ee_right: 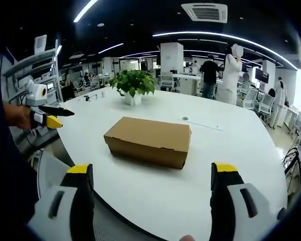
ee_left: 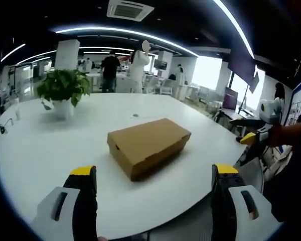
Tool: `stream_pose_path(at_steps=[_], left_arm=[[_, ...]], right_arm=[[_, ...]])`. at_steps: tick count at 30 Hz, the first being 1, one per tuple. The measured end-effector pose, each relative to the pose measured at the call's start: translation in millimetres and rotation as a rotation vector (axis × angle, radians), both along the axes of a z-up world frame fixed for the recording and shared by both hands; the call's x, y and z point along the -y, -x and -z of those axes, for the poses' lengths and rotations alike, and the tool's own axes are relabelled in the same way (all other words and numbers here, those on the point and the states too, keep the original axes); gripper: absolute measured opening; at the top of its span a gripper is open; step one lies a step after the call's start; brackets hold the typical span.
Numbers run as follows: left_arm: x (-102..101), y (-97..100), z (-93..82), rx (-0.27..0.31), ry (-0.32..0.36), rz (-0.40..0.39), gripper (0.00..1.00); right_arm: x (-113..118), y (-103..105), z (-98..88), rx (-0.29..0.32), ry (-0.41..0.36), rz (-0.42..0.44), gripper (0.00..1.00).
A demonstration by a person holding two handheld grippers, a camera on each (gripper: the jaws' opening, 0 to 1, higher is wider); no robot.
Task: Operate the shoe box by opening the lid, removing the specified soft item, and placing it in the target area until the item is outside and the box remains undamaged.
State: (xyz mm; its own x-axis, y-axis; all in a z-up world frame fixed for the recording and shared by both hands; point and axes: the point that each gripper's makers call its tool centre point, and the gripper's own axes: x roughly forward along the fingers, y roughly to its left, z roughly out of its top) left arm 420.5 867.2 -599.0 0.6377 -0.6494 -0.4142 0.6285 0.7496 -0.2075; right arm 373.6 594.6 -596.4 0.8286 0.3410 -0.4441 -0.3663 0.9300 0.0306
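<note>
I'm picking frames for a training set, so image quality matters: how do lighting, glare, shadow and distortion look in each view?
Left gripper view: bright windows wash out the far right, the closed brown cardboard shoe box throws a soft shadow on the glossy white round table, and fisheye bends the ceiling light strips. Right gripper view: more even light, box sharp, table edge curved by the lens.

Left hand-held gripper [ee_left: 154, 176], right hand-held gripper [ee_right: 151, 175]: jaws apart.
</note>
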Motion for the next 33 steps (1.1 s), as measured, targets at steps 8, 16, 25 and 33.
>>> stream_pose_path(at_steps=[8,16,25,33], left_arm=[[0.6,-0.5,-0.1,0.001,-0.003,0.001,0.97],[2.1,-0.5,-0.2,-0.001,-0.001,0.004,0.97],[3.6,-1.3,2.1,-0.006,-0.003,0.008,0.97],[0.1,-8.5,3.9,-0.009,-0.012,0.007,0.97]], right_arm=[[0.6,-0.2,0.1,-0.004,-0.004,-0.002,0.92],[0.5,-0.4,-0.4,-0.004,0.0,-0.003,0.92],[0.4,-0.7,2.1,-0.013,0.001,-0.006,0.92],[4.3,-7.5,2.8,-0.017,0.01,-0.011,0.92]])
